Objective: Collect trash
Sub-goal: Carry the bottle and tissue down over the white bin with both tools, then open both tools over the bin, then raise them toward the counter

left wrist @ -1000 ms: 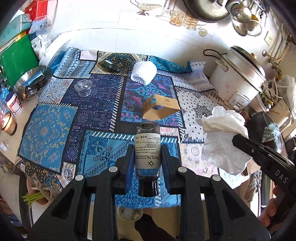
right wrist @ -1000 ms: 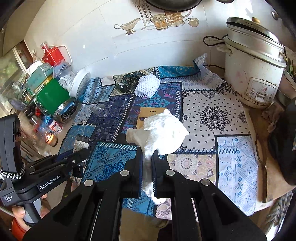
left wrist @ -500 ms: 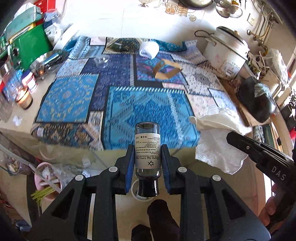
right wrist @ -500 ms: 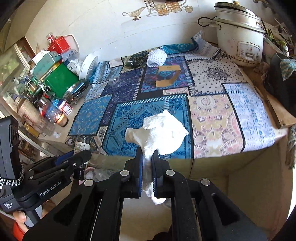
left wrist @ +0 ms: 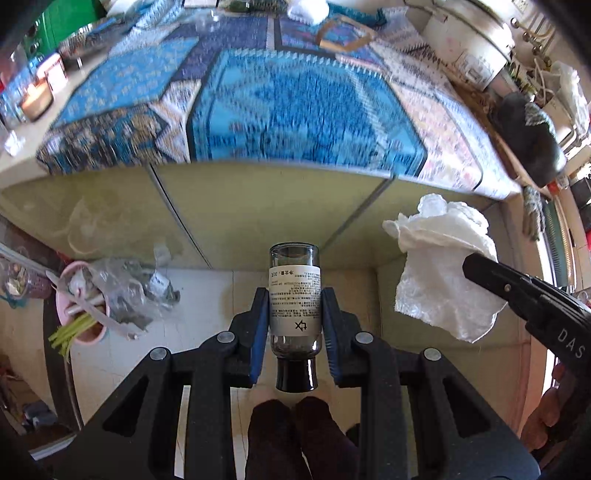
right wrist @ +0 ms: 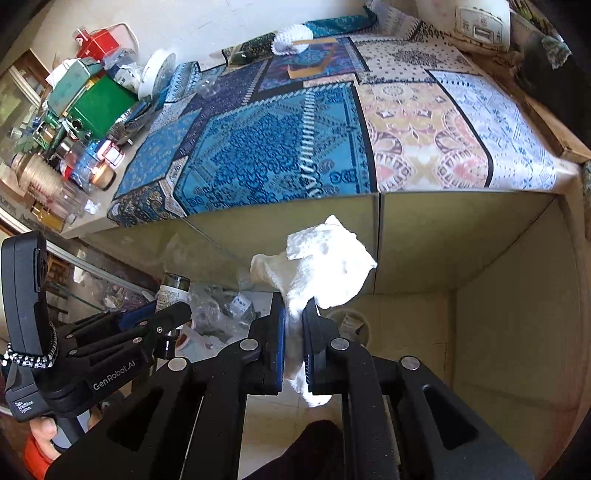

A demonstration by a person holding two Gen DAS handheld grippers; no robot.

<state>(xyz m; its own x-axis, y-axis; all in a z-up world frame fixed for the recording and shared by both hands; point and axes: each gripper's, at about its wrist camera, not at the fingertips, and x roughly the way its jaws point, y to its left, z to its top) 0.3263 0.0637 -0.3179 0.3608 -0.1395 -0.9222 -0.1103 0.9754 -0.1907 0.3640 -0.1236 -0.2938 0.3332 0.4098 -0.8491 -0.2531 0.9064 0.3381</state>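
Bare floor (left wrist: 207,295) beside pink bin (left wrist: 79,314)

Both claws, left (left wrist: 294,317) and right (right wrist: 293,332), point downward, clamped.

The patterned blue patchwork cloth (left wrist: 295,110) on the counter is smeared by motion blur in the left wrist view, its motifs unreadable. The small print on the white label of the dark glass bottle (left wrist: 294,299) is too fine to read. The white rice cooker (right wrist: 476,18) is cut off by the top edge. The pink bin's (left wrist: 79,325) contents sit under crumpled clear plastic, mostly indistinct.
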